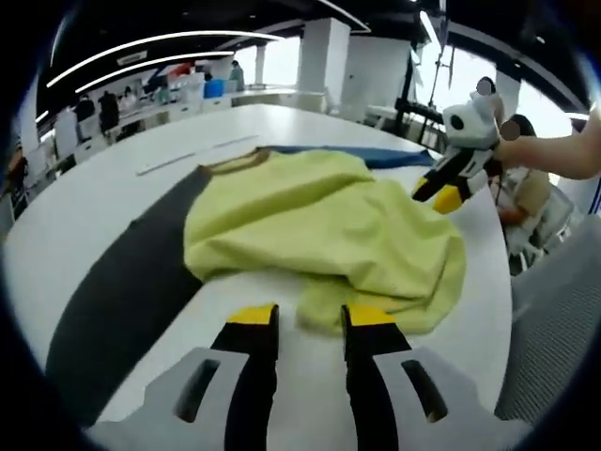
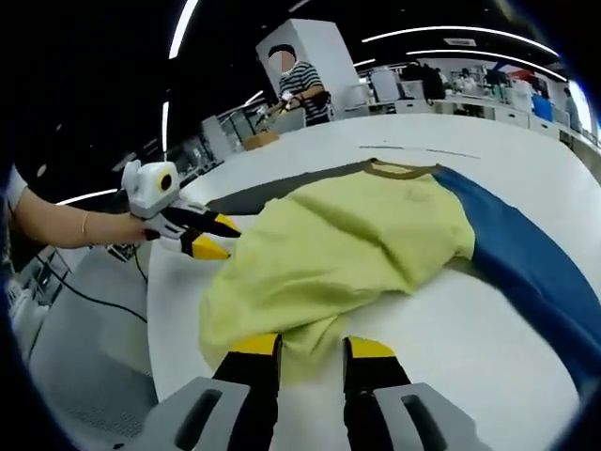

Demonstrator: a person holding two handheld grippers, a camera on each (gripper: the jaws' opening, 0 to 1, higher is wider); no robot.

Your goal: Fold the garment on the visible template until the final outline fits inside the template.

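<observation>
- Left gripper view: the white surface [image 1: 113,202] carries a dark band [image 1: 131,282] and a blue band [image 1: 394,155]; between them lies the shirt [image 1: 319,230], a yellow-green heap with a brown collar [image 1: 235,162] at its far end.
- The shirt looks light, soft and limp, bunched in thick folds, so I judge it will sag and drag if lifted at one point; the loose hem corner nearest the left claw, or the collar end, look like the best places to pinch.
- The left claw [image 1: 310,319] sits low at the shirt's near edge, jaws apart with only a tongue of cloth lying between them, gripping nothing.
- In the right gripper view, the right claw [image 2: 312,352] points at the shirt's [image 2: 338,249] near hem, jaws likewise spread and empty, cloth just at the tips.
- The left claw [image 2: 211,235] shows here too, on a bare forearm [image 2: 66,225], beside the shirt's edge.
</observation>
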